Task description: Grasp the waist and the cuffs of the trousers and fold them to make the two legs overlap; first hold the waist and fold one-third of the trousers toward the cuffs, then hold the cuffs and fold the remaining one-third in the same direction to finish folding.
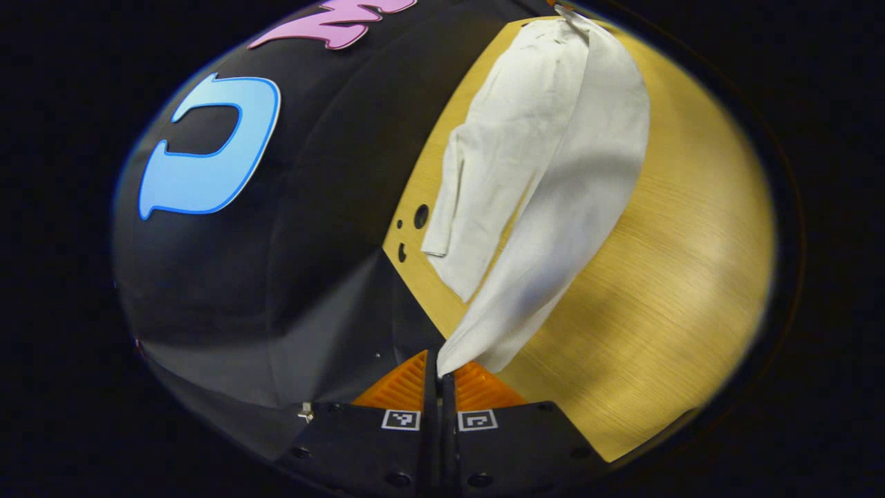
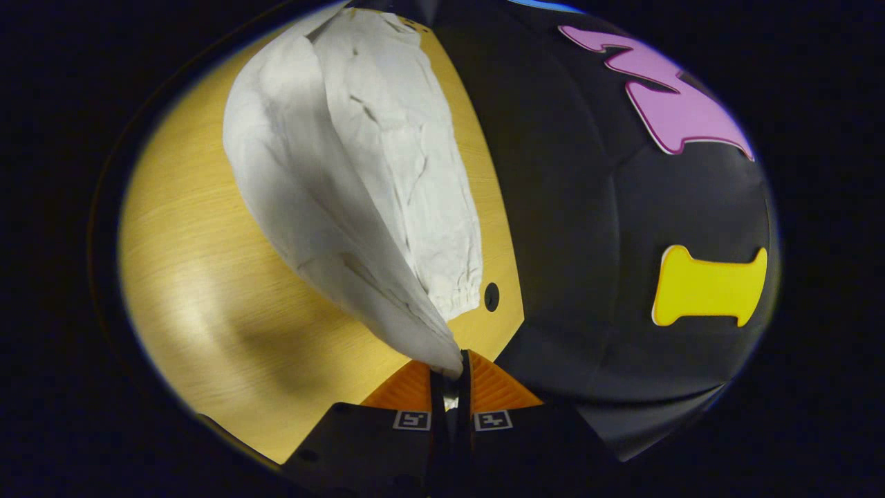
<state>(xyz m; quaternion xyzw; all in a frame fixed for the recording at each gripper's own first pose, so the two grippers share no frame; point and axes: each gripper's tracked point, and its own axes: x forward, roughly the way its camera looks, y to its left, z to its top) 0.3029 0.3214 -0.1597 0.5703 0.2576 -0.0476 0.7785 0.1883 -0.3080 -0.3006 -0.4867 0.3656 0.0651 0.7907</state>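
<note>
A: Start at the left gripper (image 1: 440,377), bottom centre of the left gripper view. What has it got?

B: Its fingers are pinched nearly together on a corner of the trousers (image 1: 546,180). The white cloth rises out of the narrow gap and runs toward the upper right of the frame.

A: And the right gripper (image 2: 451,377)?

B: Same story at the bottom centre of the right gripper view. Closed tight on a bunched end of the cloth, which climbs from the fingers toward the upper left of the frame.

A: Which end is which?

B: In the right gripper view a gathered, elastic-looking edge sits just above and right of the fingers, near a dark hole in the table (image 2: 207,277). I take that for the waist, though I can't be certain. So the left one probably holds a cuff.

A: Where does the rest lie?

B: One leg is lifted and stretched between the two grippers. The other leg lies flat on the wooden table, beside the lifted one, toward the booth wall.

A: So the coming move?

B: My guess is the legs aren't overlapped yet. The long axis runs straight away from each gripper, and the flat leg lies to the wall side, so both ends would need carrying sideways together and laying down on it
</note>
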